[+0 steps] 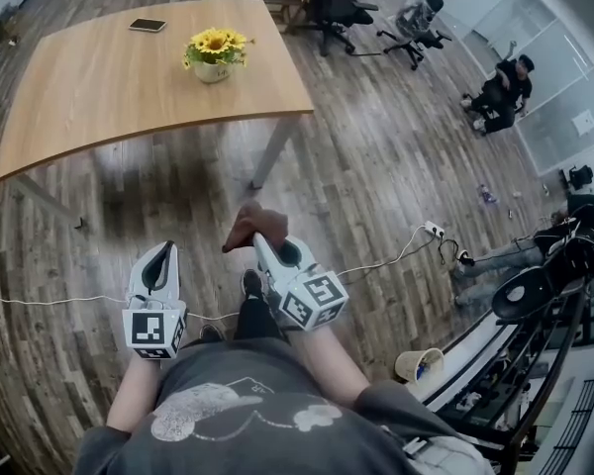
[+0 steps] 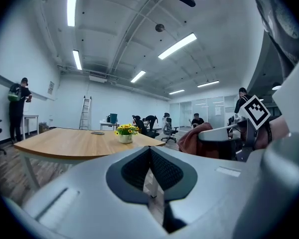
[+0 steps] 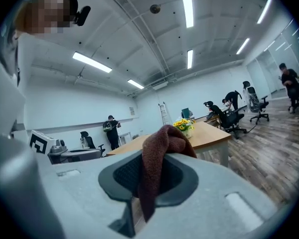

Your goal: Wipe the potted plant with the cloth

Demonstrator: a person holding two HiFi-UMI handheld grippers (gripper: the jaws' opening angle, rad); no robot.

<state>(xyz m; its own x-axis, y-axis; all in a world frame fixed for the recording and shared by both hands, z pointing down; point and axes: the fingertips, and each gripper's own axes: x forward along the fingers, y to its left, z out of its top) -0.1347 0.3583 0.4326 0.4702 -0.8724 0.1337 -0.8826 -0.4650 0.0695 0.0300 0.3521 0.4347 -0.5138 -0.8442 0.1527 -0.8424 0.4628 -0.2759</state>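
Held item: cloth [image 3: 157,163] — clamped in right gripper [image 1: 263,241]; left gripper [image 1: 165,252] closed, empty. potted plant [image 1: 215,54] on table [image 1: 89,97], well apart — approach and wiping both outstanding.

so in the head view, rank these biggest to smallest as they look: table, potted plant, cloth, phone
1. wooden table, by far the largest.
2. potted plant and brown cloth: they look about alike. The cloth is nearer the camera, so I won't rank them.
3. phone, the smallest.
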